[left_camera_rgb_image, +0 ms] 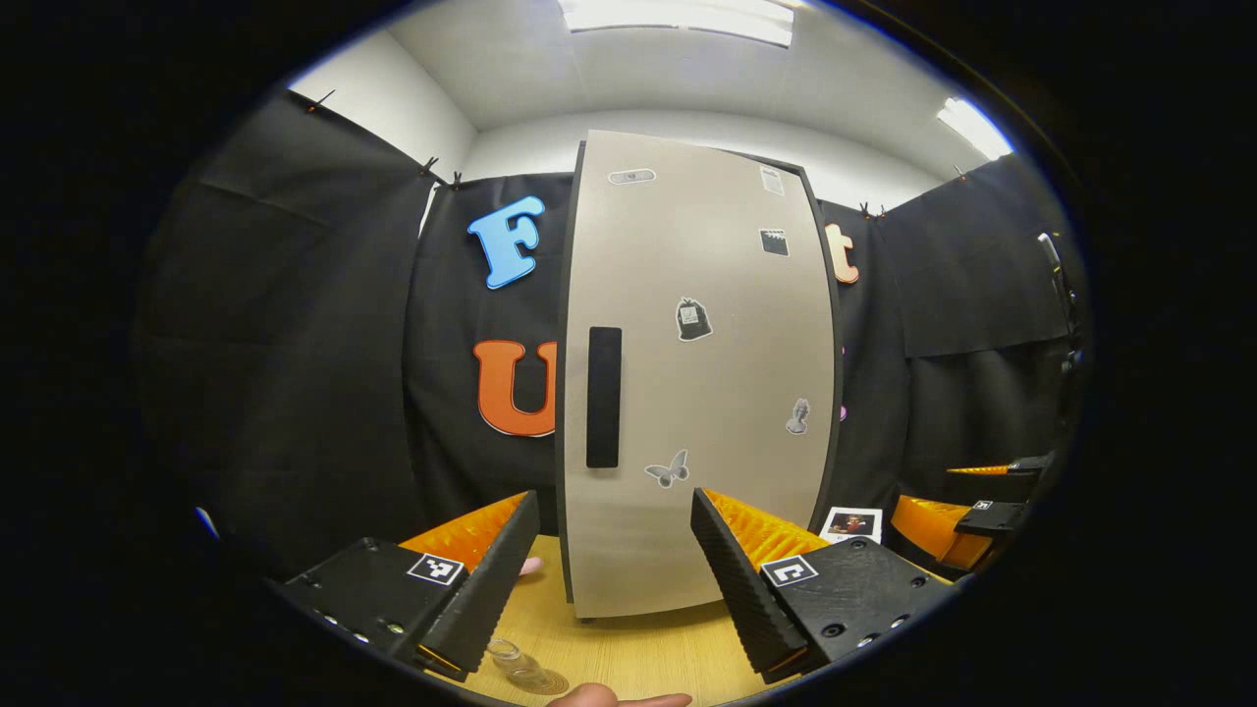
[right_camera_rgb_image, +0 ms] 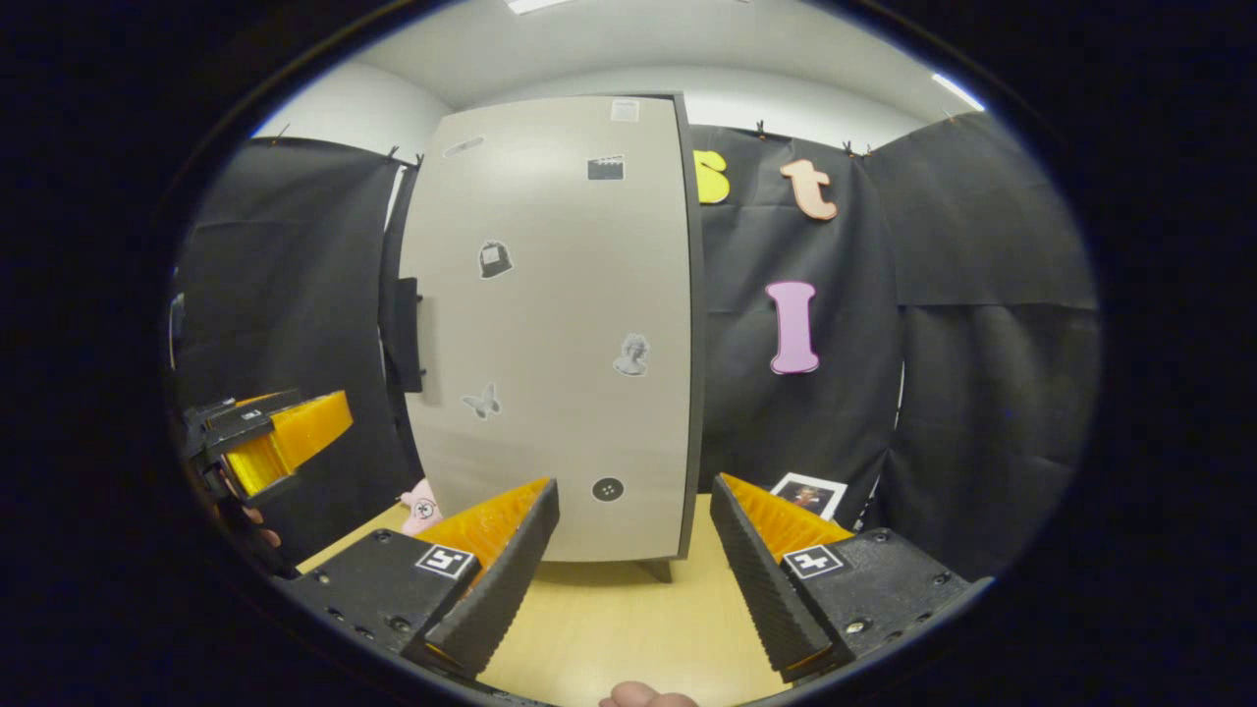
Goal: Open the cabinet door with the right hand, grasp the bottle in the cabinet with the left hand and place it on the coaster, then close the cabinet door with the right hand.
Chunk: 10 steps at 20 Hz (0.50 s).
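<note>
The cabinet stands upright on the wooden table with its beige, sticker-dotted door shut; a black vertical handle sits near the door's left edge. In the right gripper view the cabinet is seen from the right, its handle jutting out at the far side. A small clear bottle rests on a round brownish coaster just under my left gripper, which is open and holds nothing. My right gripper is open in front of the door, apart from it. The bottle's top is hidden by a finger.
The wooden table runs in front of the cabinet. A photo card leans against the cloth wall right of the cabinet. A small pink toy lies left of the cabinet base. The other gripper hovers off to the right.
</note>
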{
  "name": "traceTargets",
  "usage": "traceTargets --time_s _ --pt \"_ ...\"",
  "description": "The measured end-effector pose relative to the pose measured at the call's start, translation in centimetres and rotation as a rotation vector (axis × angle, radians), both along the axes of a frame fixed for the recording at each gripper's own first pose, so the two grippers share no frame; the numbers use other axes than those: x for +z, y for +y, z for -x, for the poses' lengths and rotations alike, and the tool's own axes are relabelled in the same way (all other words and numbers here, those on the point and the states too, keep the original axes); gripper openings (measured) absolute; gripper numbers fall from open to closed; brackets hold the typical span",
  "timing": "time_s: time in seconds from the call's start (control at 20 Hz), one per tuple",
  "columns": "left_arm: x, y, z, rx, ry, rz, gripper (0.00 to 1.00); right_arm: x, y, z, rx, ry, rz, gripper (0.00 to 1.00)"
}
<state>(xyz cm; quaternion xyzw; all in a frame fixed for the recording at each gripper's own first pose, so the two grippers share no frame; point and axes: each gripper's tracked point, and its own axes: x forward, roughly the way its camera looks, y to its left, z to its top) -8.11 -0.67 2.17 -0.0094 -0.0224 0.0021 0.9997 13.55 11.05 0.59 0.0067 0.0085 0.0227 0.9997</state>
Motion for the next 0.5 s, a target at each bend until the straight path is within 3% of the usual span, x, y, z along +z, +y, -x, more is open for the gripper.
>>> traceTargets --time_s 0.5 --pt "-0.5 0.0 -0.1 -0.007 0.018 0.004 0.94 -0.4 0.5 -1.0 0.013 0.03 0.003 0.99"
